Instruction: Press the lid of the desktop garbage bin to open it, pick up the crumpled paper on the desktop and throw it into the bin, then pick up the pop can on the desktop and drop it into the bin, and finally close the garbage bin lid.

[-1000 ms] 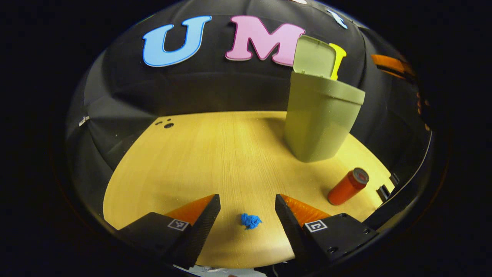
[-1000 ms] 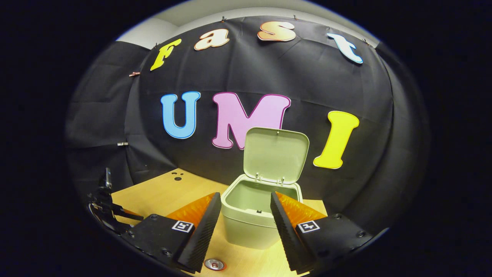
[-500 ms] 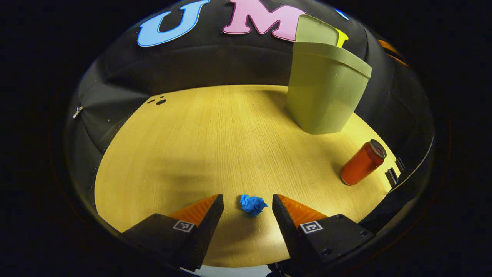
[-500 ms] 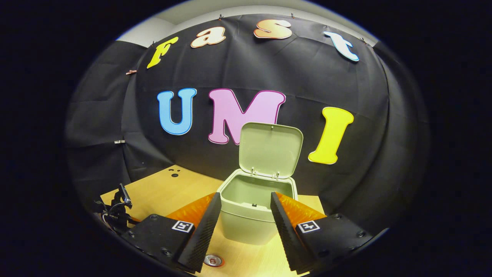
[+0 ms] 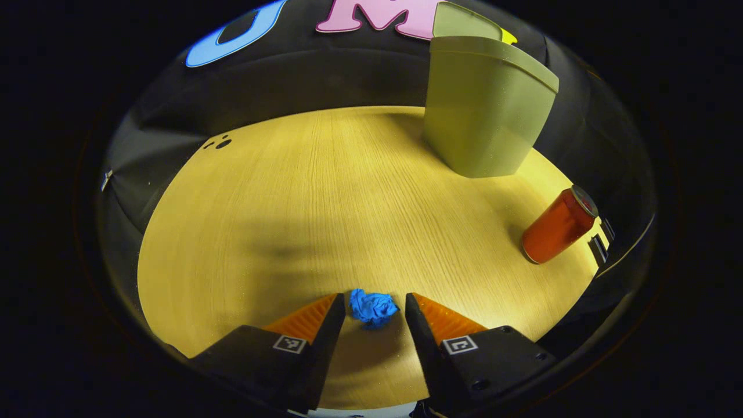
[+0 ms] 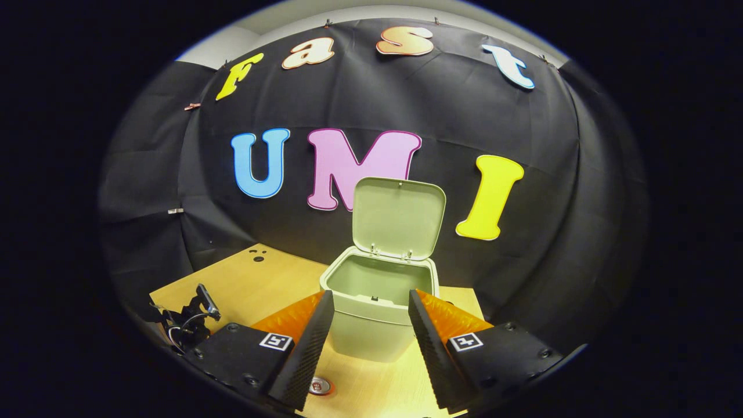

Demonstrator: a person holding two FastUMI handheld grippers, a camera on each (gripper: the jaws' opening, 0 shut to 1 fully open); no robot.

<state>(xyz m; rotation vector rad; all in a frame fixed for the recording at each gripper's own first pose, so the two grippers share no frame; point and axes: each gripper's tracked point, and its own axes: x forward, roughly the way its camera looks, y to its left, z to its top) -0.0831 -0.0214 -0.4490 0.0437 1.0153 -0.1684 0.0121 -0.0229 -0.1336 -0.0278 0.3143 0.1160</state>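
The crumpled paper (image 5: pixel 372 307), a small blue wad, lies on the wooden desktop (image 5: pixel 302 203) right between the fingertips of the left gripper (image 5: pixel 371 305), whose fingers stand apart on either side of it, neither one visibly pressing it. Further right in the left gripper view stands the garbage bin (image 5: pixel 484 116), pale green, at the far edge of the desktop, and right of that again the pop can (image 5: pixel 558 225), red, standing near the desktop's right edge, well apart from the paper. Over to the right gripper view: at the left edge the other gripper shows low over the desktop, then the right gripper (image 6: pixel 371 316) with its fingers spread wide and nothing between them, held near the bin, whose lid (image 6: pixel 398 216) stands upright and open, with the top of the can just below the left finger.
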